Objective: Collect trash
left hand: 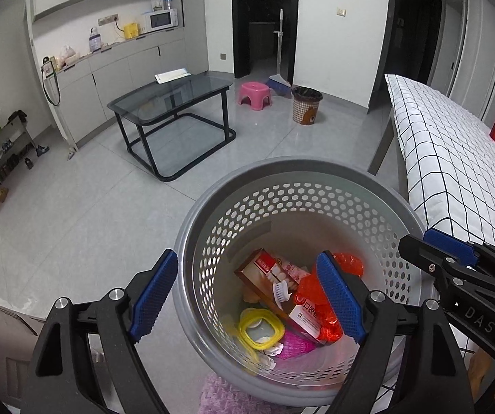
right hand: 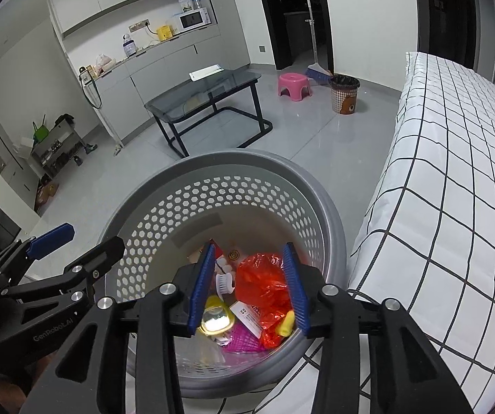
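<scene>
I hold both tongs tilted steeply down over the grey perforated basket [left hand: 302,186], which stands on the floor just beside the checked bed [left hand: 454,158] on the right. My left tongs [left hand: 247,296] are spread wide: the near-left blue pad hangs outside the basket's rim, the other pad sits over the inside, and the rim passes between them without either pad pressing on it, so they grip nothing. My right tongs [right hand: 249,288] point into the basket's mouth with the pads partly apart; the red plastic bag [right hand: 264,283] shows in the gap between them, but it lies down among the trash and I cannot tell that either pad touches it, so they look empty. In the left view the right tongs reach in from the right edge, beside the bed. At the basket's bottom lie a toothpaste box [left hand: 268,272], a white brush head [left hand: 280,291], a yellow-rimmed lid [left hand: 261,327], a pink mesh piece [left hand: 295,346] and a red-and-white carton [left hand: 308,315]. Far across the tiled floor stand a glass table [left hand: 175,100], a pink stool [left hand: 254,91] and a patterned bin [left hand: 306,105].
</scene>
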Demonstrator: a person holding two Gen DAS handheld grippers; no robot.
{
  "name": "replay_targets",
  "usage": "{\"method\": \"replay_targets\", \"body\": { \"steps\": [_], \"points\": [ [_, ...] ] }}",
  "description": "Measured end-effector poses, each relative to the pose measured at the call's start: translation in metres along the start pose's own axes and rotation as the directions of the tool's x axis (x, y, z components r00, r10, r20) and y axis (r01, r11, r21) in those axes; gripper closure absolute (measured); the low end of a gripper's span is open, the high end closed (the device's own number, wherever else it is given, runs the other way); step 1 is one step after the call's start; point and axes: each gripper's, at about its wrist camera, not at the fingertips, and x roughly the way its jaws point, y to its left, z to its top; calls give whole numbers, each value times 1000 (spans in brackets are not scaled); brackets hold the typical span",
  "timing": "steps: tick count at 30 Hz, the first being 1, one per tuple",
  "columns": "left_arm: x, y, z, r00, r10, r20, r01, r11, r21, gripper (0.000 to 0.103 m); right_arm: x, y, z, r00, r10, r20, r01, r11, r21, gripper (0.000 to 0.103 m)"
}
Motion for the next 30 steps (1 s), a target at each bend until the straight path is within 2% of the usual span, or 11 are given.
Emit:
{"method": "replay_targets", "body": {
  "steps": [5,8,20,22,30],
  "points": [
    [-2,0,1,1000,10,8,-10,1000,0,20,1,-3,0,1000,4,-2,-4,1000,7,60],
    [-5,3,0,1000,15,12,-15,1000,-2,18,0,-3,0,1000,3,0,-3,1000,9,56],
    [-12,3,-2,999,28,20,-28,1000,-13,9,-1,-4,-1,1000,4,6,-4,1000,20,49],
    [-12,4,-2,999,30,19,-30,999,-17,7,-2,-4,-1,1000,2,10,-2,1000,22,46],
    [-13,7,-2,999,38,13,-37,999,-23,7,-4,-5,-1,1000,-6,23,5,1000,22,43]
  ]
}}
